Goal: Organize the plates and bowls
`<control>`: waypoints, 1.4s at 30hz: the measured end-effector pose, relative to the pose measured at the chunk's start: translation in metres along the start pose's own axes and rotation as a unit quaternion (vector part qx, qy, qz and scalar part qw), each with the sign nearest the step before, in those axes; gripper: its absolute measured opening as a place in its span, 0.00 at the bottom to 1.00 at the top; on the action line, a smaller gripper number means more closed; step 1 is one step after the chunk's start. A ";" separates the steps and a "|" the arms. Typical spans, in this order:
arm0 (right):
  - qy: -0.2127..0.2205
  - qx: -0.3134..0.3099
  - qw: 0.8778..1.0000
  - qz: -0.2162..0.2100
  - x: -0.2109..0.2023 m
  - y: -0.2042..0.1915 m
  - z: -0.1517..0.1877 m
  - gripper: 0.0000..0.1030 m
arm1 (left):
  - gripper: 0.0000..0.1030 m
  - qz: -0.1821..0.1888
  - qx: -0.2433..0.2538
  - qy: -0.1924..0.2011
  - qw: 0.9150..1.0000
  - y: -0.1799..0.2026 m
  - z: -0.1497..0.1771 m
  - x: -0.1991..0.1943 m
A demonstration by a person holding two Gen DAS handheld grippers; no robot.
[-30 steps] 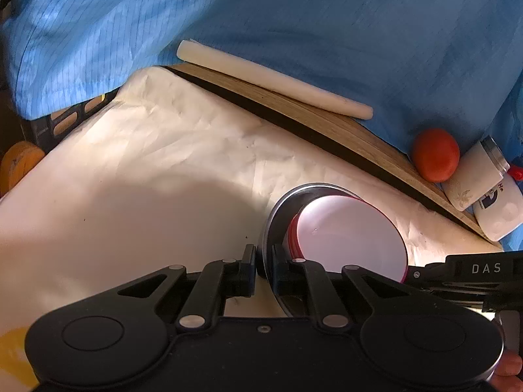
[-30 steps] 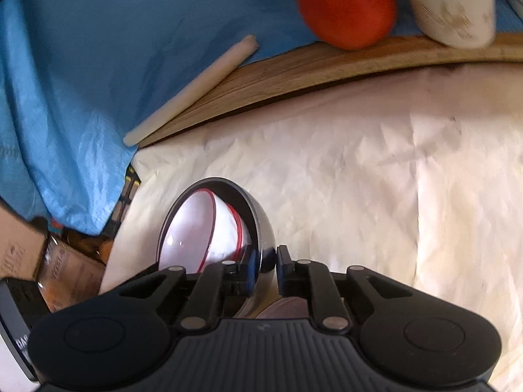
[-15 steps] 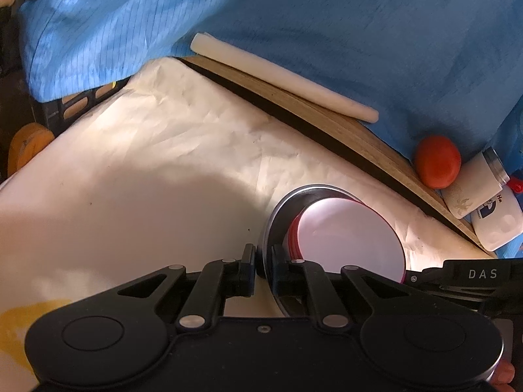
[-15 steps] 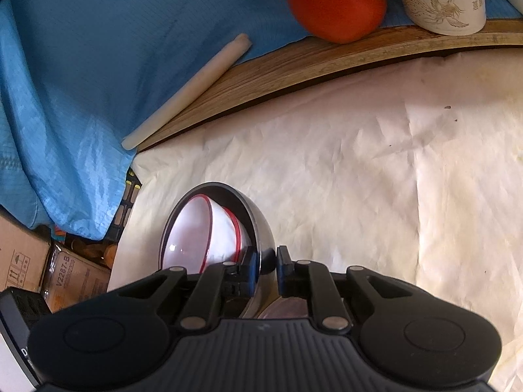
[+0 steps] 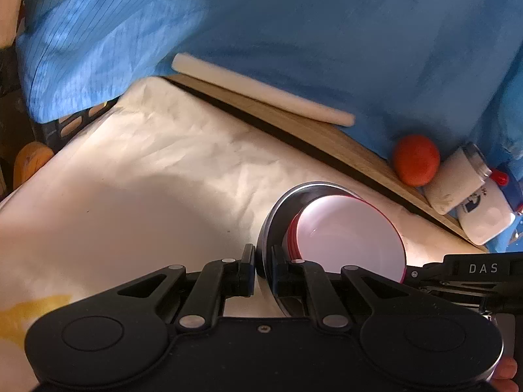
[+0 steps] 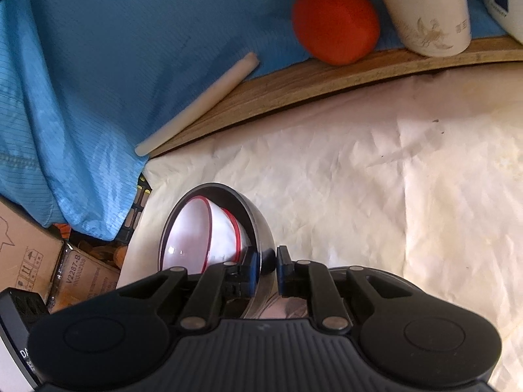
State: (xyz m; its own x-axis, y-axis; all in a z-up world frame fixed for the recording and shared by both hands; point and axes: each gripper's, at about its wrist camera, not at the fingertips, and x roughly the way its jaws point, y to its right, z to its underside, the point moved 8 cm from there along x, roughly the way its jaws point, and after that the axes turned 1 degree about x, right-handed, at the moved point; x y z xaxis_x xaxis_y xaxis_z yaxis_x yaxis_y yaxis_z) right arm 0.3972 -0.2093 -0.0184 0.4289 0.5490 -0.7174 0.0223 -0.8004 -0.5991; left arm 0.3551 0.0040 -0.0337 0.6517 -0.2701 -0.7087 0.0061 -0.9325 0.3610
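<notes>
Bowls nested, and both grippers are on them! The left gripper [image 5: 262,269] has its jaws clamped on the steel bowl [image 5: 278,209] rim, the right gripper [image 6: 268,269] pinching the opposite rim. Inside sits the red-rimmed white bowl [image 5: 349,238], above the paper-covered worktop [image 5: 147,176]. Orange ball [image 6: 335,23] beyond.

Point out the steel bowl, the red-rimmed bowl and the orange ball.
steel bowl [image 6: 261,228], right wrist view, outer wall
red-rimmed bowl [image 5: 349,235], left wrist view, inside
orange ball [image 6: 335,23], right wrist view, middle
</notes>
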 end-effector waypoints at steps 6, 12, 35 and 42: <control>0.012 0.000 1.000 0.001 -0.020 0.006 0.004 0.13 | 0.08 0.009 0.012 0.004 1.000 0.016 0.005 -0.009; 0.025 0.002 1.000 0.008 -0.046 0.018 0.013 0.14 | 0.08 0.023 0.030 0.002 0.999 0.038 0.018 -0.017; 0.040 0.010 0.999 0.031 -0.089 0.052 0.051 0.14 | 0.08 0.052 0.069 -0.023 0.996 0.073 0.060 -0.026; 0.032 0.009 0.999 0.037 -0.091 0.054 0.060 0.14 | 0.08 0.055 0.077 -0.032 0.995 0.073 0.068 -0.028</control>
State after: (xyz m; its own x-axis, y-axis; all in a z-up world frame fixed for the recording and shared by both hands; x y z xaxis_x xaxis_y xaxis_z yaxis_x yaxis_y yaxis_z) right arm 0.3051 -0.2881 -0.0062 0.4860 0.4722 -0.7354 -0.0266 -0.8331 -0.5525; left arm 0.2857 -0.0725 -0.0283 0.5922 -0.3819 -0.7095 -0.1820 -0.9212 0.3439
